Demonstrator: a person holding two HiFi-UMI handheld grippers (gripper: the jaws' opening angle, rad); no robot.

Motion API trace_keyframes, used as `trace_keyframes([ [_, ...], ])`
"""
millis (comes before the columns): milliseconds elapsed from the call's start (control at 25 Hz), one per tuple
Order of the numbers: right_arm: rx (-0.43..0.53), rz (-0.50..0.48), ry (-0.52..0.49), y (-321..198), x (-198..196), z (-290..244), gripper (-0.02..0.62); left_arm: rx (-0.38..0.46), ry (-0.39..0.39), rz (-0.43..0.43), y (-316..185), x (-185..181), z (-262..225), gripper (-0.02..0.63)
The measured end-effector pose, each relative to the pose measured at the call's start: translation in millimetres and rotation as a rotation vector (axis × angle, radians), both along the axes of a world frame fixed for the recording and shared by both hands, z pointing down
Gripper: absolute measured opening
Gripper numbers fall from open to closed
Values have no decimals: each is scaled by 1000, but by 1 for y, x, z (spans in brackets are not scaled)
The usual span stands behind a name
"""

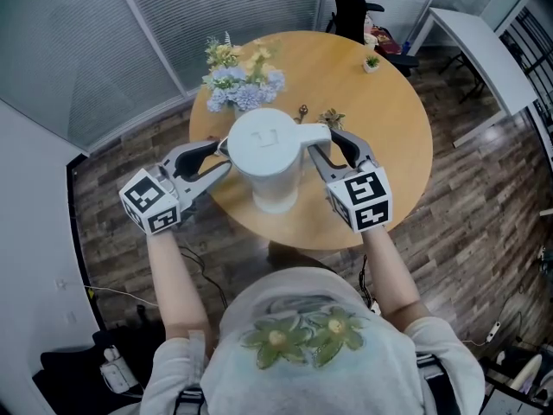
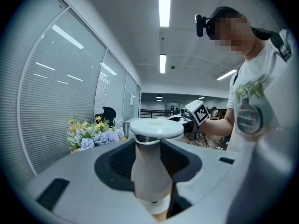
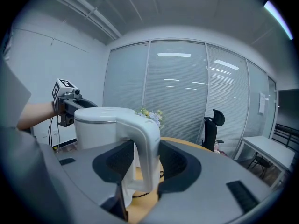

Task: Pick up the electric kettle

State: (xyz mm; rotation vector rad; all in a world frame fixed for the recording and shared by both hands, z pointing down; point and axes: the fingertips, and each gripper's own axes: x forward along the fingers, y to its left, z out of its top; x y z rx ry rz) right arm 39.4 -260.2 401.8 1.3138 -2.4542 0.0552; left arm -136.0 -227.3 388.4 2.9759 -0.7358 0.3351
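The round wooden bench (image 1: 389, 119) fills the middle of the head view. The white plastic electric kettle (image 1: 270, 150) is held over its near edge, between both grippers. The left gripper (image 1: 220, 158) has its jaws clamped on the kettle's body, and the right gripper (image 1: 324, 154) has its jaws clamped on the handle. A bunch of blue and yellow flowers (image 1: 238, 80) stands just behind.

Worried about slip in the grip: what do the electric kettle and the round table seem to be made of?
The electric kettle is probably white plastic with a satin finish: soft, even highlights, a moulded handle, and a thin metallic-looking band under the lid. The table is light wood or wood-look laminate, smooth and faintly glossy; I cannot tell which.
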Motion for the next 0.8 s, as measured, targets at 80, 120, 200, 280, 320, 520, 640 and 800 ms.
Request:
trace_keyframes([
  [80, 6, 0, -5, -1, -1, -6, 184, 5, 4, -10, -1, -1, -6, 167],
  [120, 8, 1, -7, -1, -1, -8, 185, 8, 7, -13, -1, -1, -9, 167],
  [200, 14, 4, -10, -2, 0, -13, 184, 14, 14, -19, -1, 0, -15, 168],
  [280, 20, 4, -17, -2, 0, -18, 184, 20, 22, -25, -1, 0, -20, 168],
  [320, 22, 2, -23, -1, 0, -20, 184, 25, 23, -27, 0, 0, -23, 168],
  [520, 37, -3, -42, 3, 0, -28, 184, 55, 14, -33, 4, 1, -34, 167],
  [640, 44, -3, -47, 7, 1, -31, 184, 65, 13, -36, 8, 1, -38, 167],
  [800, 55, -1, -44, 11, 1, -36, 184, 67, 13, -43, 12, 1, -40, 167],
])
